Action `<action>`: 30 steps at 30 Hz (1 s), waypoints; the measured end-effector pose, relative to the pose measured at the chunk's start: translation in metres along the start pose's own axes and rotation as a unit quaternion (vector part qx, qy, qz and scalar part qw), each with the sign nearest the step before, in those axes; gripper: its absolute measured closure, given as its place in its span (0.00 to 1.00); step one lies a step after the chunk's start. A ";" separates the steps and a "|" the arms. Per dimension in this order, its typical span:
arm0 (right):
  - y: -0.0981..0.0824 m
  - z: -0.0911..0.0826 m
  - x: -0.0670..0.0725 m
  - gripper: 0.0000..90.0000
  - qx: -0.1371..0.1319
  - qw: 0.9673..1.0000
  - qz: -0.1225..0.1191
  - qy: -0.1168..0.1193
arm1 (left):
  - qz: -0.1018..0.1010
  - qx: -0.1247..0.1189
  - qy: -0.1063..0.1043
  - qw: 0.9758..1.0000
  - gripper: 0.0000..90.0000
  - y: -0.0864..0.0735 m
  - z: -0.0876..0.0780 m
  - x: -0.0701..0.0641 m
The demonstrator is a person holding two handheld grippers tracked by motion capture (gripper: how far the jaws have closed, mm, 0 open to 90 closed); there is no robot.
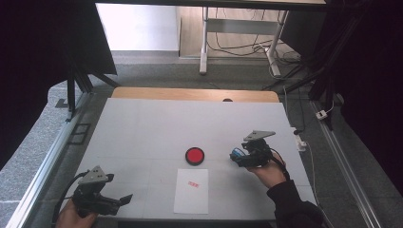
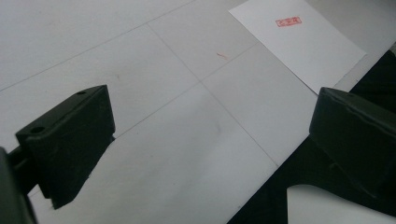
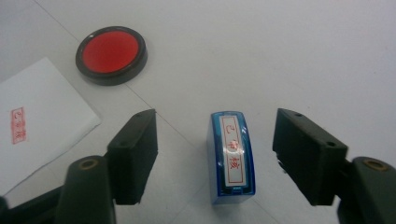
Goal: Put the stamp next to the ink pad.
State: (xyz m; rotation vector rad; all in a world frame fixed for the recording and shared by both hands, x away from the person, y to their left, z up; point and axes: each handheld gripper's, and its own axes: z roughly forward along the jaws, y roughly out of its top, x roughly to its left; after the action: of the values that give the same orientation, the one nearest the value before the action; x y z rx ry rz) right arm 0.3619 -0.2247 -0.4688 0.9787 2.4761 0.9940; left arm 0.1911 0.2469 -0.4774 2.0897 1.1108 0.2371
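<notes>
Black jaws of the right gripper [image 3: 215,156] stand spread on either side of a blue stamp [image 3: 232,156], with a clear gap at each pad, so nothing is pinched. That stamp lies on the white desk [image 1: 142,128] near the right edge, its printing face with red characters turned up. Just beyond it, toward the middle of the desk, sits the round red ink pad [image 1: 195,156] in its black rim. Nearer the front edge lies a sheet of paper [image 1: 191,191] that already bears a red stamp mark [image 1: 193,184]. At the front left corner the left gripper [image 1: 124,199] hangs low over the desk, jaws wide apart and empty, aimed toward the paper.

Judging by the printed mark and the freed stamp, the stamping looks done and the step in hand is setting the stamp down. The next move likely calls for drawing the right gripper straight back, without clipping the stamp, which lies on its side and could slide
</notes>
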 end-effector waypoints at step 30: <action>-0.012 -0.038 0.033 0.00 -0.020 0.999 0.020 0.019 | 0.000 -0.002 -0.002 1.000 0.00 0.000 -0.001 0.001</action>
State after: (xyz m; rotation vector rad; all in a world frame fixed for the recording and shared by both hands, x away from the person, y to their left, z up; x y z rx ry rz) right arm 0.3137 -0.2270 -0.4508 1.0091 2.4660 1.0788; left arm 0.1907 0.2478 -0.4772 2.0862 1.1076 0.2351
